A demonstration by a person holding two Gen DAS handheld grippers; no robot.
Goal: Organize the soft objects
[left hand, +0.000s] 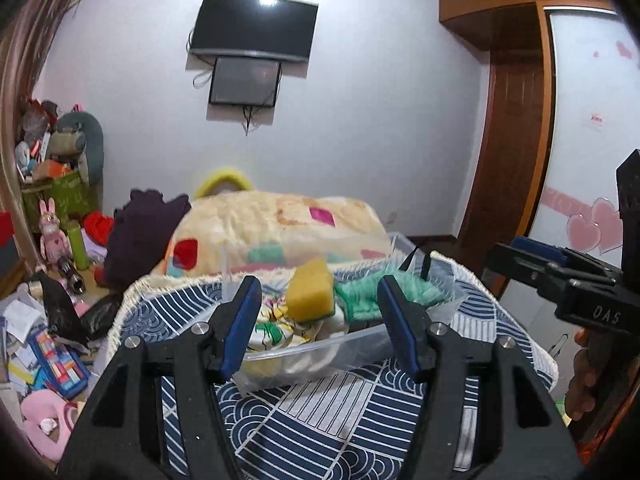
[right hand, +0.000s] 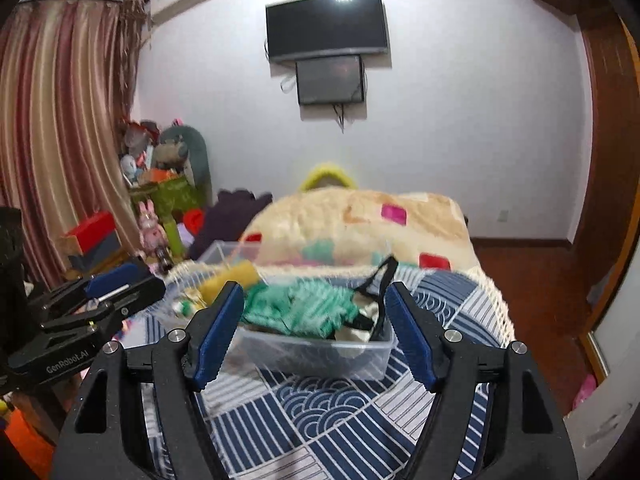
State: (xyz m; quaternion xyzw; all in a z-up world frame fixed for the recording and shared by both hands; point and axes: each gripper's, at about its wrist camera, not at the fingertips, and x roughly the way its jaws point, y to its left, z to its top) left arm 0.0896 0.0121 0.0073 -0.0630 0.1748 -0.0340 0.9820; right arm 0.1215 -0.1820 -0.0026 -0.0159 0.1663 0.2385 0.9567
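A clear plastic bin (left hand: 304, 360) sits on a blue-and-white patterned cloth (left hand: 320, 412). It holds a yellow sponge (left hand: 310, 292), a green fuzzy cloth (left hand: 360, 300), a printed white cloth (left hand: 276, 328) and a black strap (right hand: 380, 280). My left gripper (left hand: 320, 320) is open and empty, just in front of the bin. My right gripper (right hand: 316, 324) is open and empty, also in front of the bin (right hand: 320, 352). The green cloth (right hand: 308, 304) and the sponge (right hand: 228, 280) show in the right wrist view too. Each gripper appears at the edge of the other's view.
A folded cream blanket (left hand: 272, 232) with coloured patches lies behind the bin, with a dark purple cloth (left hand: 140, 232) to its left. Toys and clutter (left hand: 52, 280) cover the floor at left. A wooden wardrobe (left hand: 520, 140) stands at right.
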